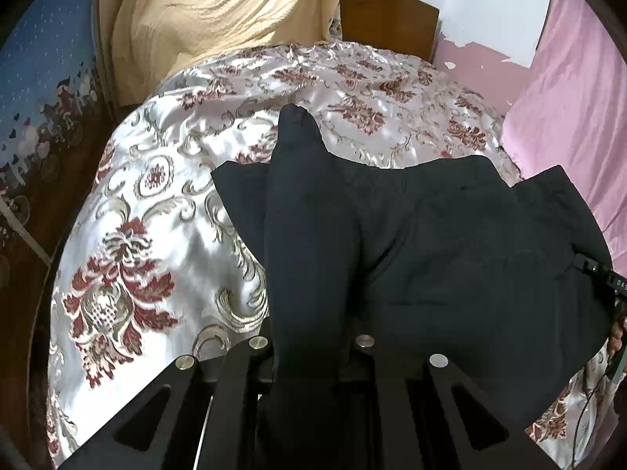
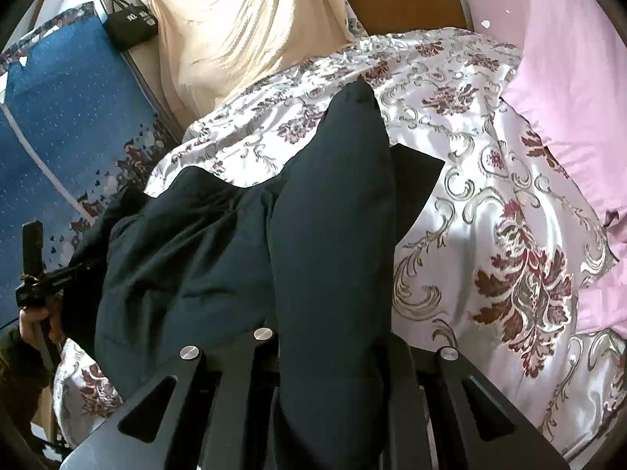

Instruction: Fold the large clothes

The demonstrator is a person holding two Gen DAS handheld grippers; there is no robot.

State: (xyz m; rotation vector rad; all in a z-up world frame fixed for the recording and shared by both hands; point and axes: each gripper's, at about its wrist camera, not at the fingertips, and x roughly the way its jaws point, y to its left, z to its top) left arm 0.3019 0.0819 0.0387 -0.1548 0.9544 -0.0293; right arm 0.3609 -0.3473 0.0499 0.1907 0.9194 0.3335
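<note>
Both grippers have cloth in them right now. The left gripper (image 1: 309, 352) has its jaws clenched on a bunched ridge of the dark garment (image 1: 450, 258), the fabric running up between the fingers and poking out past the tips. Same story on the other side: the right gripper (image 2: 333, 352) is grasping its own thick fold of that garment (image 2: 188, 258), the cloth filling the whole gap.

The garment itself sits across the near part of the floral bedspread (image 1: 164, 196), slung between the two grips, with a flat dark layer already lying on the bedspread beneath the lifted part. The yellow cloth (image 1: 219, 23) and the wooden headboard (image 1: 388, 15) are well beyond the garment, and the pink sheet (image 1: 572, 109) lies off to its right side.

This reads as mid-fold: one edge pinched at two points and being carried over the body of the garment. How many folds are already in, I can't tell.

Next, as I see it, both grips need to travel together toward the headboard side, keeping the span between them taut so the edge lands straight on the lower layer. Then lower, release both at once, and pull back clear without dragging the slippery bedspread.
</note>
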